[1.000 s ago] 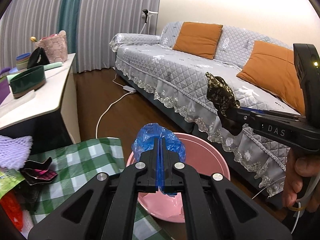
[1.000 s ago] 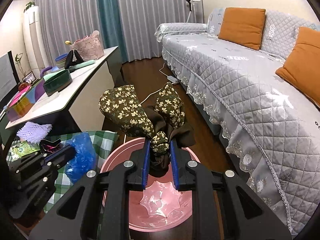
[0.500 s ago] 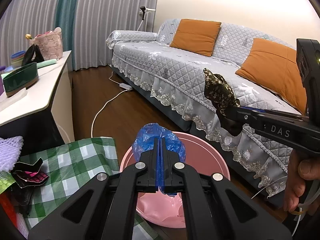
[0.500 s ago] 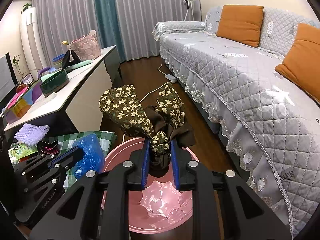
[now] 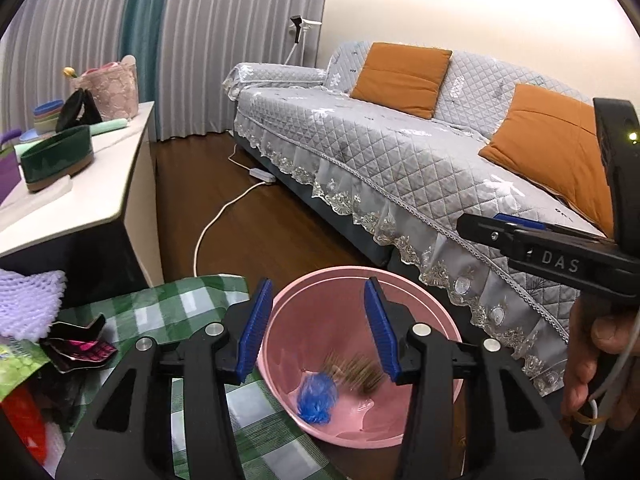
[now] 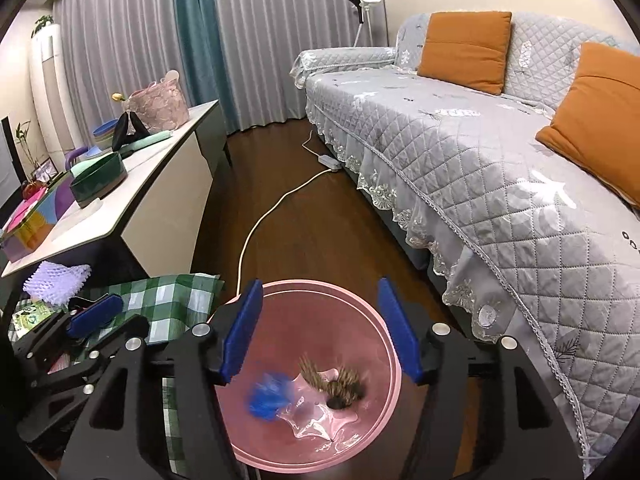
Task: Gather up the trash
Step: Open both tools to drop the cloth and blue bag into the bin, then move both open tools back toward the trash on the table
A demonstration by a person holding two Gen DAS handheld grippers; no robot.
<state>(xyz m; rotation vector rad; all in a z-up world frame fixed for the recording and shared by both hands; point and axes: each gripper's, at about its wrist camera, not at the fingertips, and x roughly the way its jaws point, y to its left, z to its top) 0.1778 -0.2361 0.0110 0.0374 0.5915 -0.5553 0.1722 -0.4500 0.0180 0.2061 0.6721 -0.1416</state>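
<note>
A pink bin point(image 5: 416, 292) point(image 6: 304, 286) stands on the floor below both grippers. A crumpled blue plastic bag point(image 5: 317, 397) point(image 6: 267, 396) and a dark floral cloth point(image 5: 360, 372) point(image 6: 336, 384) are inside it, both motion-blurred. My left gripper point(image 5: 318, 330) is open and empty above the bin; it also shows at the left of the right wrist view point(image 6: 94, 314). My right gripper point(image 6: 322, 328) is open and empty above the bin; it also shows at the right of the left wrist view point(image 5: 504, 228).
A green checked cloth point(image 5: 160, 312) left of the bin bears a pink-black wrapper point(image 5: 80, 350), a purple foam net point(image 5: 28, 300) and a green packet point(image 5: 16, 368). A white table point(image 5: 80, 200) stands left. A grey sofa point(image 5: 400, 160) runs right. A white cable point(image 5: 216, 220) crosses the floor.
Both grippers have opened. The blue bag left my left gripper and the floral cloth left my right gripper; both have dropped into the pink bin.
</note>
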